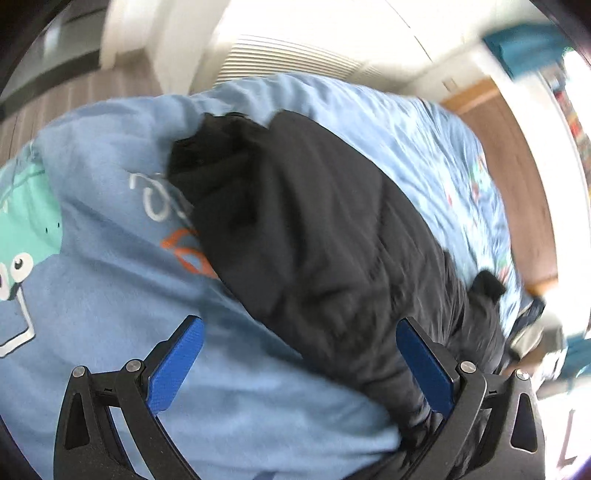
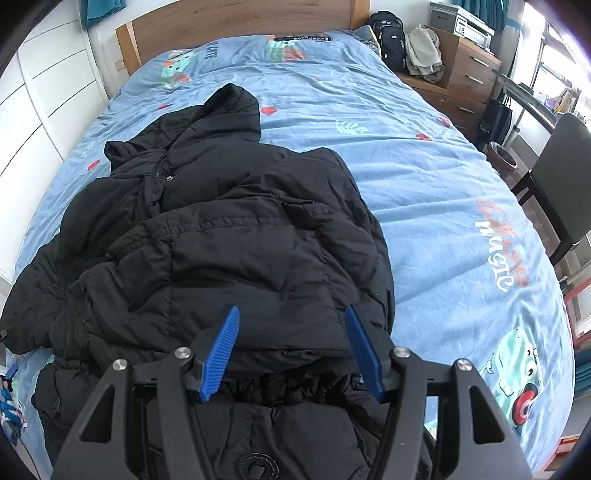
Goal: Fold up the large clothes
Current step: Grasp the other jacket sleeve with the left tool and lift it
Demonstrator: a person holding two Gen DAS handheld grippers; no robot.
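On the bed's blue cover (image 2: 424, 206) lies the black padded jacket (image 2: 229, 236), partly folded, hood toward the headboard (image 2: 240, 22). Right tongs (image 2: 291, 347) hover half-wide over it, empty; left tongs (image 1: 299, 365) gape wide, empty.

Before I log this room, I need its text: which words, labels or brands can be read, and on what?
"music", upside down: white print on the blue duvet cover.
Orange word above it: unreadable.
Lettering near the headboard: too small.
Round badge on the black puffer jacket: illegible.
Left-wrist view: blurred.
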